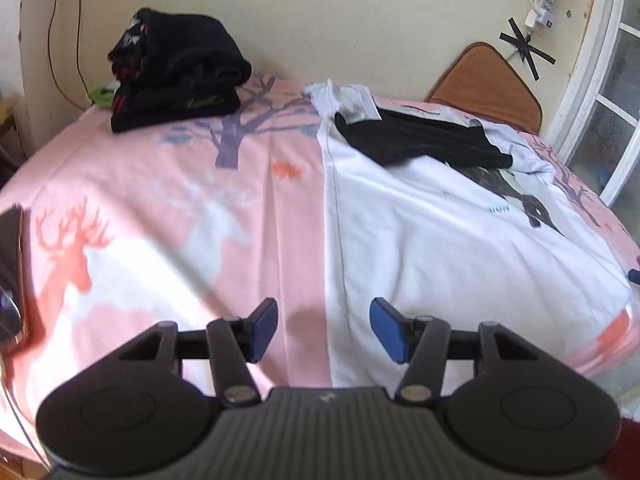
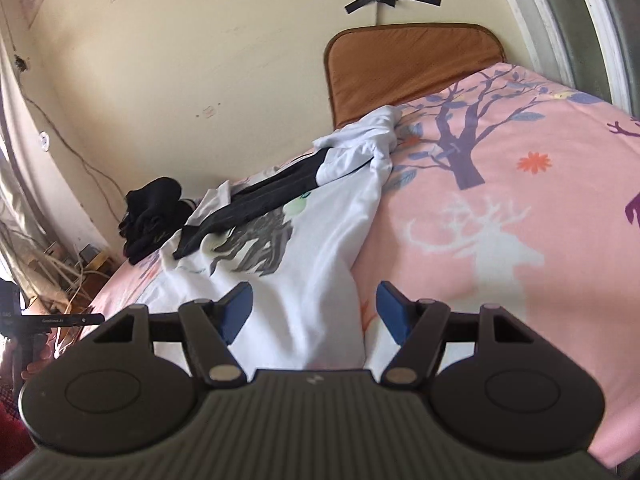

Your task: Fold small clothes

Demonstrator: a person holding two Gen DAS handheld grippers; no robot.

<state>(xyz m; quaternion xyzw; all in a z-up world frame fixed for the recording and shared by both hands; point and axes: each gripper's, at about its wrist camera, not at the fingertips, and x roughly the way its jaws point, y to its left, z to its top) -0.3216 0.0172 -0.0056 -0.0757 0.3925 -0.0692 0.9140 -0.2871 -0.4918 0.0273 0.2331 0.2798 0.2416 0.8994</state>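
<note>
White tee with black sleeve lies spread on the pink bedsheet (print lettering too blurry to read). Left gripper and right gripper both gape, holding nothing.

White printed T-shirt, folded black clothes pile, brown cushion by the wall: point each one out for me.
White printed T-shirt [image 1: 420, 240], left wrist view, on its plain front.
Folded black clothes pile [image 1: 180, 68], left wrist view, on the top garment.
Brown cushion [image 2: 412, 64], right wrist view, on its centre.
</note>
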